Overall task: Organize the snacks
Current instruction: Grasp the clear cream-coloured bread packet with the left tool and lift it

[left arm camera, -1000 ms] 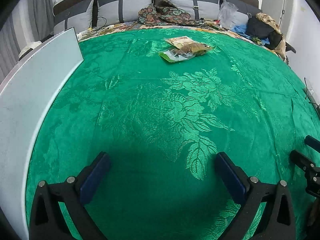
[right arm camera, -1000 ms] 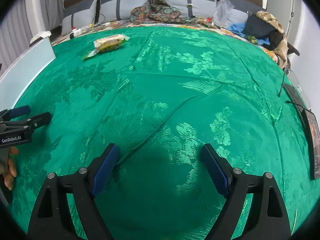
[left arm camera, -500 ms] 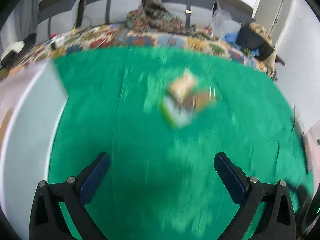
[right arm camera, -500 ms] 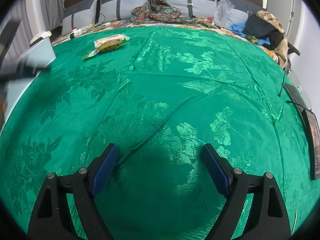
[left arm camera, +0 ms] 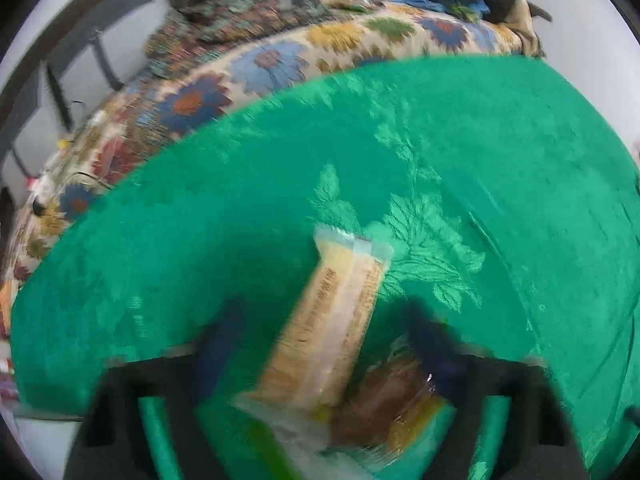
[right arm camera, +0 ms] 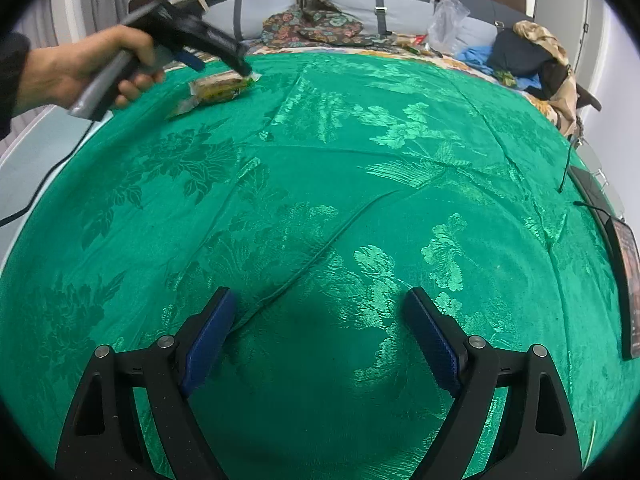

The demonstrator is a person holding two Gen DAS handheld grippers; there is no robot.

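Observation:
In the blurred left wrist view a pale yellow snack pack (left arm camera: 332, 320) lies lengthwise between my open left gripper's fingers (left arm camera: 326, 324), on top of a brown snack in clear wrap (left arm camera: 384, 404) and a green-edged pack (left arm camera: 276, 448). The jaws stand wide on either side, not closed on anything. The right wrist view shows the left gripper (right arm camera: 240, 66) held by a hand, its tips over the snack pile (right arm camera: 216, 88) at the far left of the green cloth (right arm camera: 360, 160). My right gripper (right arm camera: 320, 328) is open and empty over the near cloth.
A floral blanket (left arm camera: 240, 68) and grey pillows (right arm camera: 360, 4) lie beyond the cloth's far edge. Clothes and a plastic bag (right arm camera: 520, 52) pile at the far right. A white board (right arm camera: 24, 160) runs along the left. A dark device with cables (right arm camera: 624, 264) lies at the right edge.
My left gripper has swept forward across the cloth and now straddles the snack pile, still open. My right gripper has not moved.

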